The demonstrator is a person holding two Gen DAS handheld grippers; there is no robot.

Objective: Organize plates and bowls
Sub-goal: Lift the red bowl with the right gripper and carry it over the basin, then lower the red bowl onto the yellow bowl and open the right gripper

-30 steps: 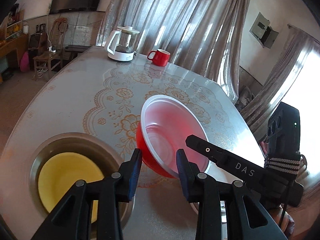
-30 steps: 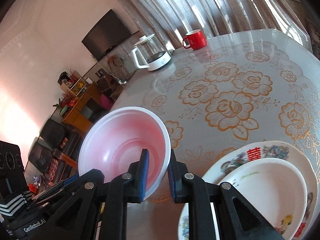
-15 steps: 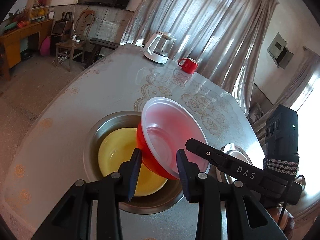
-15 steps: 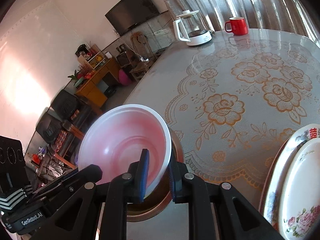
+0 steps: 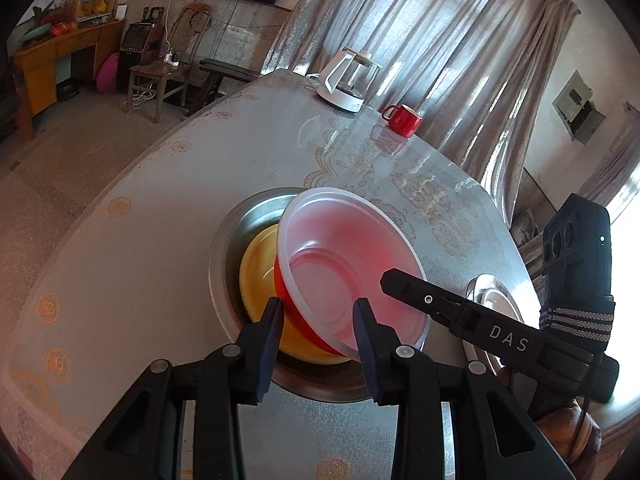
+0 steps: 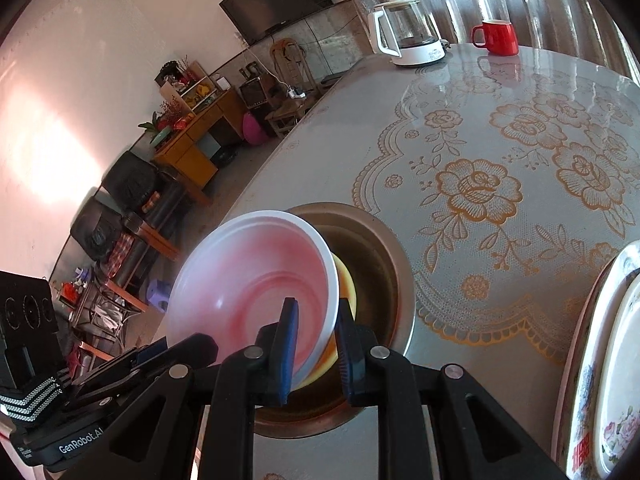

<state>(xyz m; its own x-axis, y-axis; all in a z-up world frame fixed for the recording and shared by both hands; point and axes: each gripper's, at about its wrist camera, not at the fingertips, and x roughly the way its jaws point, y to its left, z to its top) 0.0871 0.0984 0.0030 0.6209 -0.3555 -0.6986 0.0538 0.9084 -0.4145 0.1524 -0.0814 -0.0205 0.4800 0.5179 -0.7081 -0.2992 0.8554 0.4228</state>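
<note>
Sunlit curtains are hanging behind a round table [image 6: 520,240] covered in a clear sheet over a gold rose-patterned cloth, with a white kettle [image 6: 408,32] and a red mug [image 6: 496,38] standing at its far edge. Near the front edge of the table, a steel basin [image 5: 228,264] is sitting with a yellow bowl [image 5: 256,276] inside it. A red bowl [image 5: 344,276] with a white rim is being carried tilted, and it is now hanging directly over the yellow bowl and the basin, where a second ago it was out over the bare patterned cloth with the basin off to one side. The right gripper [image 6: 316,344] is pinching the red bowl's rim between its blue pads, one pad inside and one outside. The left gripper [image 5: 318,344] is staying part spread, its fingers framing the near side of the bowl; whether either pad is touching it cannot be told. At the table's right edge, a flowered plate [image 6: 580,360] is holding a white dish [image 6: 624,360]. Having arrived above the basin, the red bowl looks ready to be lowered and nested into the yellow one, likely the next step in sorting the bowls together.
</note>
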